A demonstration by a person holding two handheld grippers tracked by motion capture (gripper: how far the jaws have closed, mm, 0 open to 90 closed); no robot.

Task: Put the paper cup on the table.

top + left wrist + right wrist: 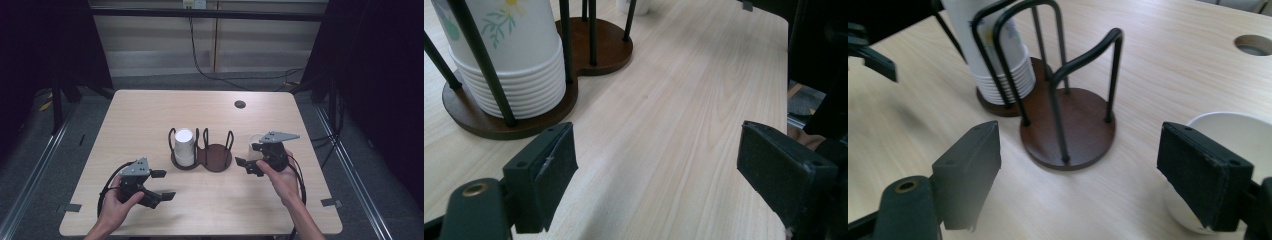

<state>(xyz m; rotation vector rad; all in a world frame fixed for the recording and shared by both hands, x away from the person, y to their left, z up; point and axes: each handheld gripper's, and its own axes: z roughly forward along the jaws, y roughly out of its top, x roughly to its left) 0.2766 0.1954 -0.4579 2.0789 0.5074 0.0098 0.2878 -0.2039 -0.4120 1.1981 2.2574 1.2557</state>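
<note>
Both grippers' jaws gape empty; right gripper (pixel 248 162) is just beside a single white paper cup (pixel 1233 135), left gripper (pixel 164 184) over the pale wooden table (pixel 150 107).

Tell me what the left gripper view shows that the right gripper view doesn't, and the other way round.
Left gripper view: the flower print on the stacked cups, seen close, and the table's far edge.

Right gripper view: a single white cup standing upright on the table by its right jaw, the round hole in the tabletop, and the left gripper farther off.

Both: the stack of paper cups in the two-ring holder, its other ring empty, the wooden table, and open jaws.
</note>
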